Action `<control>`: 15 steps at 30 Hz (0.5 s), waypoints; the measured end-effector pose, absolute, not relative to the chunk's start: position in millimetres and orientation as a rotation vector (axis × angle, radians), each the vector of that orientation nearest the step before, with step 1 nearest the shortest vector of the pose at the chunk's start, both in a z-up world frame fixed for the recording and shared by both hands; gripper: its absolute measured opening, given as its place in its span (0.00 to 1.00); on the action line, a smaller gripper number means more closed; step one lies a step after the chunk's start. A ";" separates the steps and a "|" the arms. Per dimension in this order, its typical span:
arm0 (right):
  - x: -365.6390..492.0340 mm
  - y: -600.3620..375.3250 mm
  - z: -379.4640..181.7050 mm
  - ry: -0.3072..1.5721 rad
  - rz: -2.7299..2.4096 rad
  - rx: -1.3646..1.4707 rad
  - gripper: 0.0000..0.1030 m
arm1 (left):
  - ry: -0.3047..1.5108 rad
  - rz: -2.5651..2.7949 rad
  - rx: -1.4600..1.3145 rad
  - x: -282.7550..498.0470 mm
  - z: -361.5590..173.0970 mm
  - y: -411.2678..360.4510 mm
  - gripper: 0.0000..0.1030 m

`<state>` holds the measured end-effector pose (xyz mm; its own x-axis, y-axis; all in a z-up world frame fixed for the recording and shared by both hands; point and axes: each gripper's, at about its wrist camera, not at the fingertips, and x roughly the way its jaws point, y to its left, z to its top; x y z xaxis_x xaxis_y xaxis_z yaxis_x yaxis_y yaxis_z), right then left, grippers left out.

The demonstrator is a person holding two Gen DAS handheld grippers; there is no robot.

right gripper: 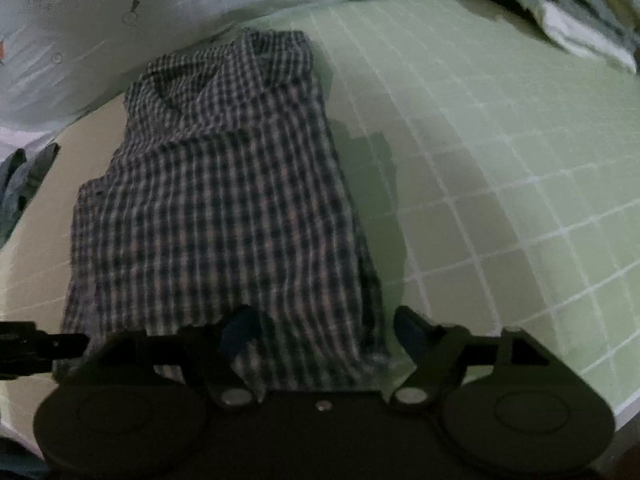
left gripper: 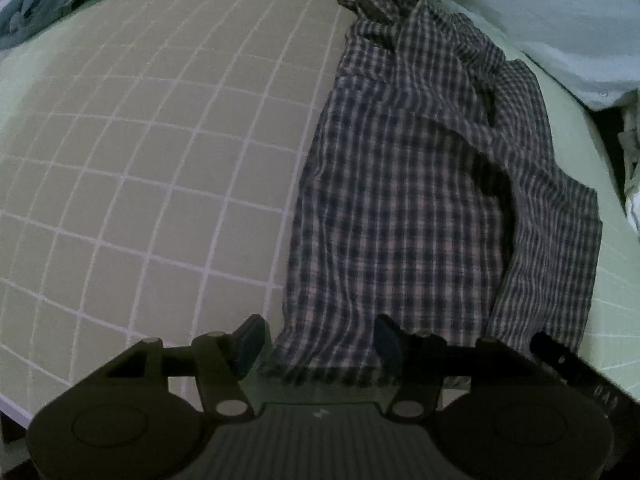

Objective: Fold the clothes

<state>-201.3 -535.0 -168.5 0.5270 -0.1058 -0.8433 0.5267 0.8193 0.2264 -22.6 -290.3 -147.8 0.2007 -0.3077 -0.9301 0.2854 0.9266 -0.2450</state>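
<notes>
- Checked shirt [left gripper: 404, 200] lies folded lengthwise on a green gridded sheet [left gripper: 140, 160], collar at the far end.
- Left gripper [left gripper: 318, 342] stands with fingers apart over the shirt's near hem, gripping nothing.
- Right gripper [right gripper: 320, 332] is spread wider over the same hem, also empty.
- Pale printed bedding [right gripper: 100, 8] is bunched beyond the shirt.

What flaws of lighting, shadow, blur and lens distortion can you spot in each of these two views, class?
Left wrist view: dim; fisheye bends the grid lines of the sheet into curves; the left gripper is dark and soft, the checked shirt slightly blurred. Right wrist view: a large shadow falls on the sheet to the right of the shirt; corners go black; the right gripper is nearly a silhouette.
</notes>
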 end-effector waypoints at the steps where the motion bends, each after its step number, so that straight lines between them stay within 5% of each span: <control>1: -203.1 -533.1 -168.3 0.940 -0.383 0.490 0.58 | 1.301 -0.423 -0.024 -23.2 -148.4 -292.1 0.39; 2: -202.9 -530.9 -168.6 0.938 -0.374 0.475 0.53 | 1.302 -0.431 -0.024 -24.7 -148.9 -293.5 0.14; 4: -203.1 -526.9 -168.6 0.947 -0.363 0.439 0.26 | 1.306 -0.447 -0.023 -27.7 -149.8 -296.3 0.09; 6: -202.6 -526.0 -168.6 0.956 -0.343 0.448 0.13 | 1.322 -0.464 -0.030 -31.7 -146.8 -295.2 0.03; 15: -258.8 -557.5 -104.9 0.961 -0.269 0.842 0.06 | 1.391 -0.530 -0.345 -34.8 -64.1 -231.5 0.02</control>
